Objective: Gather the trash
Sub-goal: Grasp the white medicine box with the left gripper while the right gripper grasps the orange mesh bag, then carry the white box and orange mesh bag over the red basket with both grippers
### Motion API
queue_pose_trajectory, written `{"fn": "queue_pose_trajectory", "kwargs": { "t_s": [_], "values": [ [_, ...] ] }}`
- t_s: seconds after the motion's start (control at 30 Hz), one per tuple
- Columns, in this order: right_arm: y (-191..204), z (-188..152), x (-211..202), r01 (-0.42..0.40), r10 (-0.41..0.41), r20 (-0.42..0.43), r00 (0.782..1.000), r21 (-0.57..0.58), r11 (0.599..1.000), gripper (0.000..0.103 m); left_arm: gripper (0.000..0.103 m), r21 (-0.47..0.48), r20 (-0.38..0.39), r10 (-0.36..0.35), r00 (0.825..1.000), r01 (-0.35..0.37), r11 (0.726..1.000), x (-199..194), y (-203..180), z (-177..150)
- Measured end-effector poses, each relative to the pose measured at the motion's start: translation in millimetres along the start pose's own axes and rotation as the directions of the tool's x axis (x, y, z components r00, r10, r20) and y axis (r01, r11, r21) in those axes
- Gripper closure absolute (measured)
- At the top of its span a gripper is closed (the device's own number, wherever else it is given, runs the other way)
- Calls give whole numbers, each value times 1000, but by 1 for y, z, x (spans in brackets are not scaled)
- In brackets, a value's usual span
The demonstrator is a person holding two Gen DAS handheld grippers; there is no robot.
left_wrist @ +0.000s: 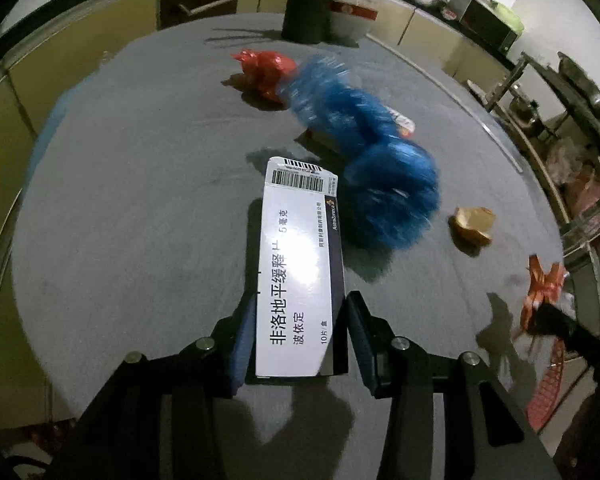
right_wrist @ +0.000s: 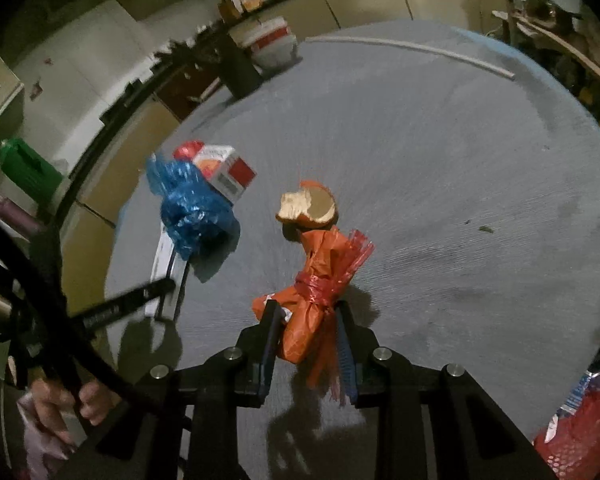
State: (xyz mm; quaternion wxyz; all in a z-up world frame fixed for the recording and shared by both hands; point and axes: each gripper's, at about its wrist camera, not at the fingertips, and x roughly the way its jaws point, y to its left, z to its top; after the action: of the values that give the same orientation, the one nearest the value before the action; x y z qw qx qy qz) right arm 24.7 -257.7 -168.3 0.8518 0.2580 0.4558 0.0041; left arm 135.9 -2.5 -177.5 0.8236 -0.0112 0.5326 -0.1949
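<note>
A: Between the left gripper's (left_wrist: 300,334) fingers, a white medicine box (left_wrist: 298,276) sits clamped; the right gripper (right_wrist: 306,340) pinches an orange wrapper (right_wrist: 314,300).

B: Pickup stage, likely; next, carrying both to a bin.

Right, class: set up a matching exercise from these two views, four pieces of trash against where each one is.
Things:
1. white medicine box
2. orange bag
3. blue bag
4. bread piece

Places:
A. lying loose on the table, just beyond the orange bag
B. between the right jaws
C. between the left jaws
D. against a red-and-white carton

Pairs: 1-C, 2-B, 3-D, 4-A
</note>
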Motion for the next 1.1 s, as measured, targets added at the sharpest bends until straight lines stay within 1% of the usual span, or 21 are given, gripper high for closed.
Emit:
{"fn": "queue_pose_trajectory", "kwargs": {
  "t_s": [0.03,0.2,0.33,0.47,0.67,0.8,0.9,1.1],
  "values": [
    [-1,0,-6,-9,9,12,1000,1,1000,74,57,3,6,-2,1000,2,1000,0,4,0],
    [-4,-3,-30,-40,40,68,997,-4,999,74,57,45,59,-12,998,9,999,-33,-5,-19],
    [-11,-10,-47,-52,52,107,993,1,999,74,57,92,93,-42,995,33,995,-53,-16,-33],
    [-28,-16,-69,-51,47,148,988,23,998,74,57,153,103,-85,991,68,986,-68,-35,-43],
    [-59,-27,-100,-56,40,211,977,72,996,74,57,278,97,-147,984,115,954,-74,-83,-59],
    [-75,-35,-119,-49,25,242,970,93,994,74,57,357,91,-197,976,153,921,-80,-117,-66],
    [-86,-41,-133,-41,11,261,965,112,993,74,57,395,85,-222,971,172,902,-82,-139,-66],
    [-107,-51,-154,-25,-19,290,957,148,989,74,57,473,96,-232,968,161,866,-88,-183,-63]
  ]
}}
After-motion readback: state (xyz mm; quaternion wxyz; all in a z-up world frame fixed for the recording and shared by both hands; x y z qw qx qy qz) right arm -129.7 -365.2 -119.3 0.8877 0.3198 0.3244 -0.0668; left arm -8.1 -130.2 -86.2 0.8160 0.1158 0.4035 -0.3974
